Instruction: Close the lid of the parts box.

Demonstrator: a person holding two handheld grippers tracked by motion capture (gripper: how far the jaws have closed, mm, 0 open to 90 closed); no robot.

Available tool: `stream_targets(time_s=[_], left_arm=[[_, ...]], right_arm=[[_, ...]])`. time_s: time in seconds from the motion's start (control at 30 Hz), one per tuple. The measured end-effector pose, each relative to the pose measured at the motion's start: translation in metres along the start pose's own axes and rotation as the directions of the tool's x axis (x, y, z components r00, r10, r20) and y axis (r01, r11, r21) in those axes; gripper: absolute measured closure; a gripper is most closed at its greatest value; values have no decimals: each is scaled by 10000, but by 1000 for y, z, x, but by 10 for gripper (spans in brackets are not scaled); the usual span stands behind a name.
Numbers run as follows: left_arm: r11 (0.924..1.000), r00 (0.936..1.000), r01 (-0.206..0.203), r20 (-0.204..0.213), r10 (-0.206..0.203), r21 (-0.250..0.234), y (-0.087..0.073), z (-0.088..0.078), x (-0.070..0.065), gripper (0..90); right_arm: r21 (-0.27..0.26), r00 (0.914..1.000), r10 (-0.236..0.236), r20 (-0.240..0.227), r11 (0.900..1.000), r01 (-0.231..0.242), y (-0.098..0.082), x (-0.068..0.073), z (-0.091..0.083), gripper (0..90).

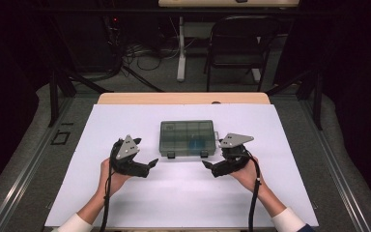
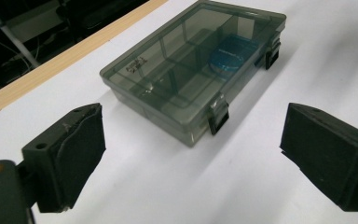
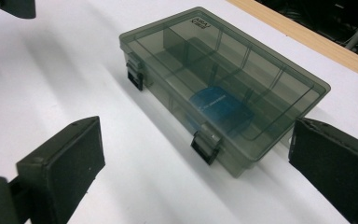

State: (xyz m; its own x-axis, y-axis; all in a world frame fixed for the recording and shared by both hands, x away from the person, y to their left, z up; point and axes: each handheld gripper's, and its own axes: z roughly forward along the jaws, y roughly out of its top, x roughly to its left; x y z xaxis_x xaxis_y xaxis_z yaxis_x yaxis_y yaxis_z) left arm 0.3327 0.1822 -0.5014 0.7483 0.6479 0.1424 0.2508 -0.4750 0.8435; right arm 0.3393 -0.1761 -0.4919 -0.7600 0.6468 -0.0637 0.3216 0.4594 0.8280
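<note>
my left gripper [image 1: 152, 163] and right gripper [image 1: 206, 165] gape empty just before the smoky compartment box [image 1: 187, 137], shut, mid-table nearer the far edge. my gripper views reveal its blue disc [image 3: 220, 106] and two front latches [image 2: 218, 115].

Your high view looked down and forward over the white table [image 1: 183, 203]; both gripper views sat low and close, sharing the smoky compartment box [image 2: 191, 70].
</note>
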Motion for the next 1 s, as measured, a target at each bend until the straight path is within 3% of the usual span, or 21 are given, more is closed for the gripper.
stream_targets(time_s=[0.17, 0.4, 0.57, 0.63, 0.83, 1.0], left_arm=[[9999, 9996, 127, -240, -126, 27, -16, -14, -9, 21], [9994, 9985, 318, -449, -312, 137, -40, -23, -20, 1], [9985, 9976, 480, -510, -467, 249, -56, -27, -24, 0], [9992, 9973, 298, -678, -279, 269, -61, -29, -27, 0], [9991, 9970, 339, -697, -321, 242, -74, -34, -33, 0], [9989, 9981, 323, -527, -304, 349, -79, -34, -37, 0]], right_arm=[[-188, 9998, -83, 168, 9998, 87, -9, 10, -12, 16], [-378, 9990, 174, 404, 9992, -158, -30, 15, -23, 5], [-320, 9971, 103, 759, 9995, -79, -47, 22, -30, 0], [-370, 9950, -21, 1000, 9993, 58, -53, 25, -33, 0], [-536, 9903, 99, 1387, 9986, -24, -67, 30, -40, 0], [-632, 9901, 207, 1390, 9979, -120, -76, 34, -41, 0]])
